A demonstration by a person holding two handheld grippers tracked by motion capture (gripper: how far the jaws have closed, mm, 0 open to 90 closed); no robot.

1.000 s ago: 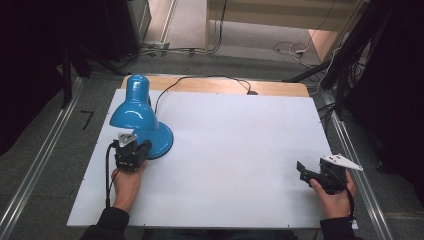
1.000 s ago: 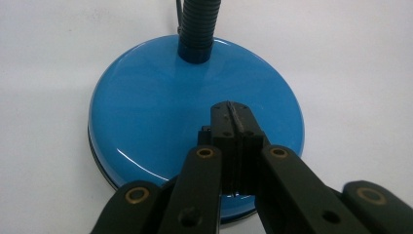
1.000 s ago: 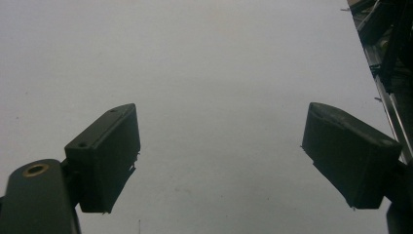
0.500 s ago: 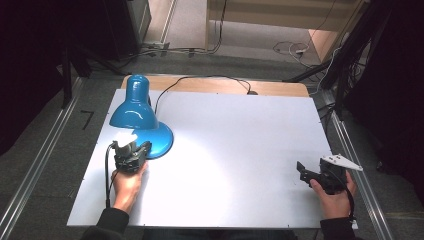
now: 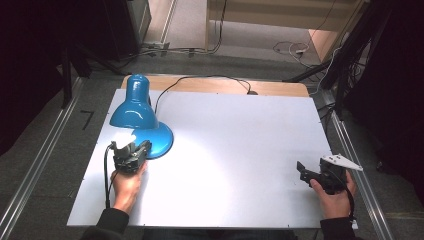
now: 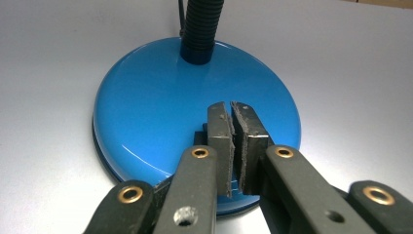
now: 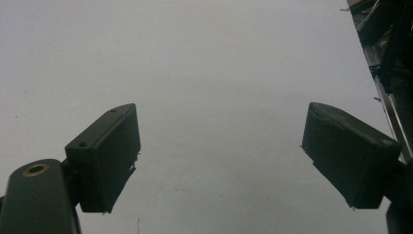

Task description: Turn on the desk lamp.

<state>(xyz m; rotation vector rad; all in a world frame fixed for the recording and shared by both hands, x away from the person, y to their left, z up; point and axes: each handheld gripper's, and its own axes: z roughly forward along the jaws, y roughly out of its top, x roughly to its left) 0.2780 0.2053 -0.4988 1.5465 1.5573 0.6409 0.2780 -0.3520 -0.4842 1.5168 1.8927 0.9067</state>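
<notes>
The blue lamp base (image 6: 195, 122) directly beneath the clenched left claw (image 6: 233, 146) is partly hidden by its jaws, while the released right claw (image 7: 219, 156) is held low over bare counter (image 7: 219, 63).

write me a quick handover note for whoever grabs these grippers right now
Left gripper: jaws shut, tips over a small dark switch on the blue lamp base; whether they touch it is hard to tell.
Right gripper: open, holding nothing, above bare table at the near right.
Lamp: far left of the table, shade bent down over its base, a bright patch on the table beneath it, so it looks lit.
Done: probably the switch press.
Left: likely draw the left gripper back.
</notes>
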